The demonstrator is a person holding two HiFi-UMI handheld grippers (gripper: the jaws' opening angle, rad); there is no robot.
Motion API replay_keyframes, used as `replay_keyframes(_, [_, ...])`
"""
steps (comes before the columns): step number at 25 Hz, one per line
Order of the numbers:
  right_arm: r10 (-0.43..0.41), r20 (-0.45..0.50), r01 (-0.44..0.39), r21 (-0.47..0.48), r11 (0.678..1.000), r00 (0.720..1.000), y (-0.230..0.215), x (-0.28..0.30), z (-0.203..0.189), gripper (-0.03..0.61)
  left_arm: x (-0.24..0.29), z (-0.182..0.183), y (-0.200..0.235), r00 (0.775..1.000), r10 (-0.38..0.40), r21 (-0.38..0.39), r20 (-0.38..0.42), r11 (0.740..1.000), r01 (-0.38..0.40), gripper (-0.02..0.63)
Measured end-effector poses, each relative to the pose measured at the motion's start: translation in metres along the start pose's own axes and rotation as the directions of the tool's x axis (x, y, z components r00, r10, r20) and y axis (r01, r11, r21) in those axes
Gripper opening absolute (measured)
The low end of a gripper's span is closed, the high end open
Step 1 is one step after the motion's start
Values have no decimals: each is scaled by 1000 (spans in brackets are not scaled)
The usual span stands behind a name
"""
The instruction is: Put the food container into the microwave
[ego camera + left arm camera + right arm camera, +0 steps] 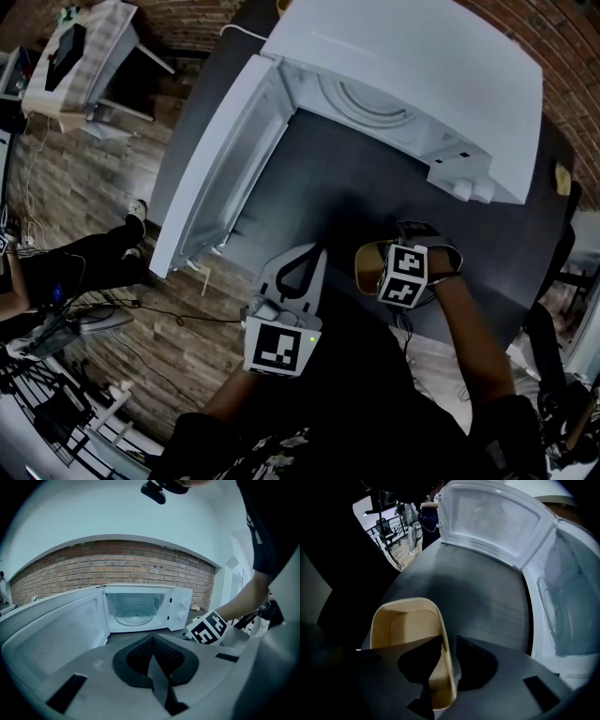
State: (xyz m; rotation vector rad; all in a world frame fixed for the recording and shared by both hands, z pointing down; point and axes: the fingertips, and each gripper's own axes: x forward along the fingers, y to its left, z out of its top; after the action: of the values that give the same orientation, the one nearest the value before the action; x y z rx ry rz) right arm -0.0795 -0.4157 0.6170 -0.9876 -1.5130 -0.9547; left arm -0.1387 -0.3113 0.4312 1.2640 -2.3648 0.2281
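Observation:
The white microwave (pixel 412 66) stands on the dark table (pixel 319 178) with its door (pixel 220 169) swung fully open to the left and its cavity (pixel 136 611) with the glass turntable empty. My right gripper (pixel 380 267) is shut on the side wall of the tan food container (pixel 405 620), one jaw inside it and one outside, low over the table in front of the microwave. The container (pixel 367 255) is empty. My left gripper (pixel 312 253) is beside it to the left, shut on nothing, pointing at the cavity.
The open door (pixel 497 522) overhangs the table's left edge. A small yellow item (pixel 562 178) lies at the table's far right. On the wooden floor to the left are a person's legs (pixel 84 258), cables and a desk (pixel 84 47).

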Motion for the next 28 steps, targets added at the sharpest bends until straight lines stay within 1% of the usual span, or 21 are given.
replay_keyframes(2, [-24, -6, 24, 35, 999, 1000, -4, 2, -4, 106, 1, -2, 3, 1000, 0, 5, -13, 1000, 0, 0])
replay_keyframes(4, [-27, -2, 27, 98, 995, 1000, -5, 1, -7, 90, 1, -4, 8, 1000, 5, 2, -18, 1000, -5, 0])
replay_keyframes(6, [-28, 9, 26, 200, 979, 1000, -8, -2, -10, 83, 2, -3, 11, 1000, 11, 2, -16, 1000, -11, 0])
replay_keyframes(7, [-40, 18, 34, 272, 962, 999, -12, -5, -12, 78, 2, -1, 12, 1000, 11, -1, -13, 1000, -11, 0])
replay_keyframes(8, [-57, 29, 43, 357, 933, 998, -17, -8, -15, 74, 3, 0, 13, 1000, 9, -1, -11, 1000, -9, 0])
replay_keyframes(9, [-71, 39, 46, 450, 892, 997, -22, -10, -18, 71, 4, 0, 13, 1000, 4, 4, -12, 1000, -4, -1])
replay_keyframes(10, [-79, 49, 39, 544, 838, 996, -27, -11, -22, 69, 5, 0, 13, 1000, -5, 19, -14, 1000, 5, -1])
replay_keyframes(12, [-74, 78, -3, 709, 705, 994, -31, -12, -30, 67, 6, 1, 12, 1000, -23, 44, -16, 999, 24, -1])
replay_keyframes(14, [-71, 123, -63, 828, 558, 990, -33, -12, -34, 67, 8, 3, 12, 999, -31, 44, -8, 999, 31, 0])
replay_keyframes(15, [-79, 145, -90, 873, 479, 986, -34, -12, -35, 67, 9, 4, 11, 999, -32, 38, -2, 999, 32, 0])
replay_keyframes(16, [-95, 163, -114, 914, 390, 982, -35, -13, -37, 67, 10, 6, 11, 999, -33, 27, 6, 999, 33, 0])
replay_keyframes(17, [-118, 180, -140, 949, 283, 977, -37, -14, -40, 67, 11, 9, 11, 999, -35, 17, 14, 999, 35, 0])
replay_keyframes(18, [-146, 197, -175, 973, 154, 969, -37, -14, -42, 67, 12, 10, 11, 999, -38, 12, 18, 999, 37, -2])
replay_keyframes(19, [-173, 217, -220, 976, 6, 961, -37, -14, -44, 67, 13, 11, 11, 999, -41, 13, 19, 999, 41, 0])
replay_keyframes(20, [-194, 236, -266, 953, -146, 952, -35, -13, -45, 67, 13, 11, 11, 999, -46, 18, 17, 999, 45, 0])
replay_keyframes(21, [-209, 247, -300, 912, -281, 946, -31, -11, -46, 67, 14, 10, 10, 999, -51, 25, 12, 998, 51, 0])
replay_keyframes(22, [-220, 241, -311, 871, -381, 945, -28, -8, -49, 67, 14, 9, 10, 998, -57, 32, 6, 998, 57, 0])
replay_keyframes(23, [-230, 214, -297, 848, -440, 949, -26, -7, -52, 67, 14, 8, 11, 998, -60, 34, 2, 998, 60, 0])
replay_keyframes(24, [-239, 171, -267, 846, -461, 956, -25, -6, -56, 67, 14, 9, 11, 998, -60, 32, 3, 998, 60, 0])
replay_keyframes(26, [-255, 96, -207, 865, -457, 962, -24, -7, -59, 69, 14, 11, 13, 999, -51, 15, 13, 999, 51, -1])
replay_keyframes(28, [-275, 68, -194, 865, -463, 959, -25, -9, -55, 69, 13, 12, 16, 999, -45, 2, 19, 999, 45, 0])
